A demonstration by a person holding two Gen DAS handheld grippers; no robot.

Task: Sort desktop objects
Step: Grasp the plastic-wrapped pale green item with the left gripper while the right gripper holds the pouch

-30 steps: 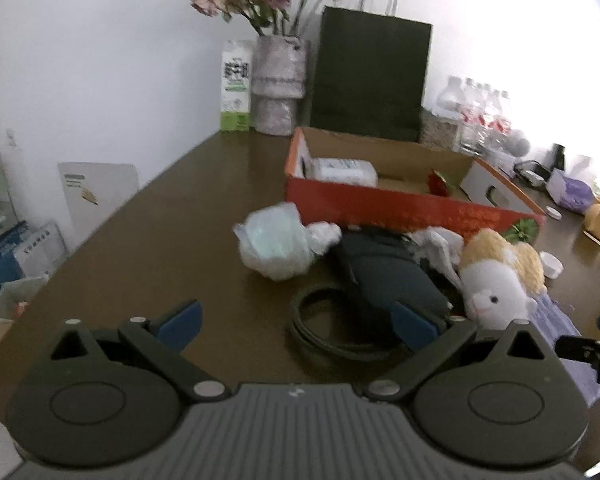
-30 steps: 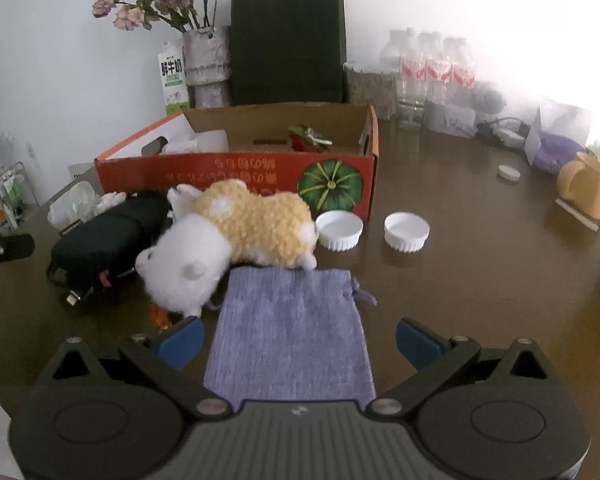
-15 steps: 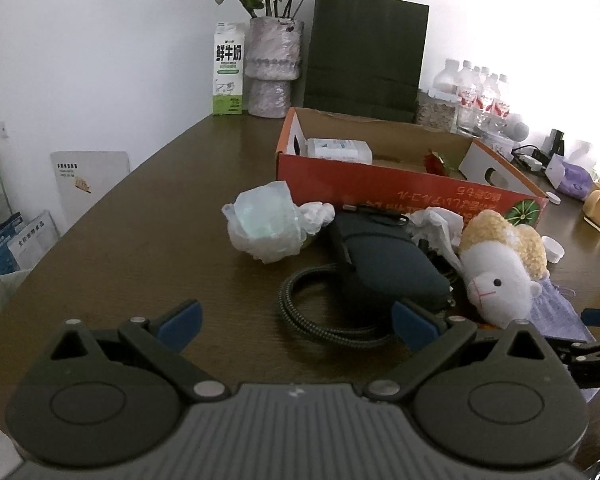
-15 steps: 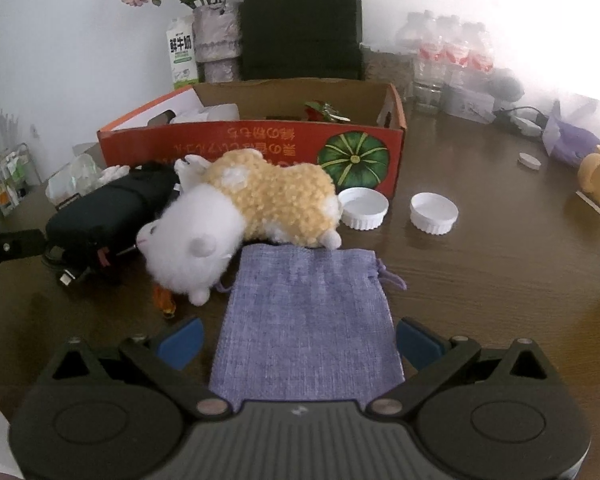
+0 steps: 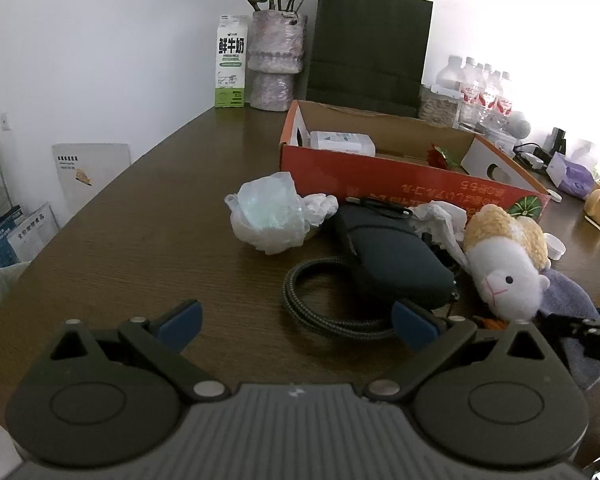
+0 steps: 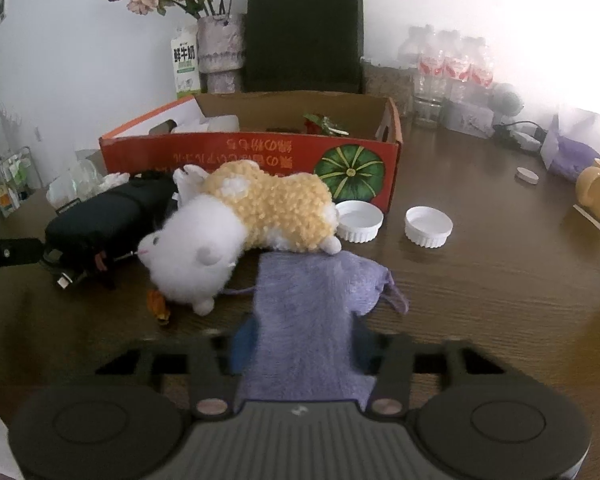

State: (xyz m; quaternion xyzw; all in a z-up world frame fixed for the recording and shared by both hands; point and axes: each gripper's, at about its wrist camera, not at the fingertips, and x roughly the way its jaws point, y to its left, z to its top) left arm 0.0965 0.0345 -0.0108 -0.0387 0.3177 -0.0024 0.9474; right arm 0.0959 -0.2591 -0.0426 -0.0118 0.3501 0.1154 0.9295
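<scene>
Fingers, right: my right gripper (image 6: 300, 344) now has its fingers pinched on the near end of the purple pouch (image 6: 316, 308); half a second ago they stood spread either side of it.
Fingers, left: my left gripper (image 5: 296, 320) is spread and holds nothing, as before, above bare desk (image 5: 140, 248) near the coiled cable (image 5: 324, 312).
Meaning: I judge the pouch is the first item grasped; lifting it toward the orange box (image 6: 252, 156) looks next.
Risk: the plush sheep (image 6: 244, 224) lies touching the pouch's far edge and may drag.
Desk: dark wood; black case (image 6: 108, 216), two white lids (image 6: 392, 220) by the box.
Room: white wall; vase, milk carton, dark paper bag (image 5: 368, 44) along the far edge.
</scene>
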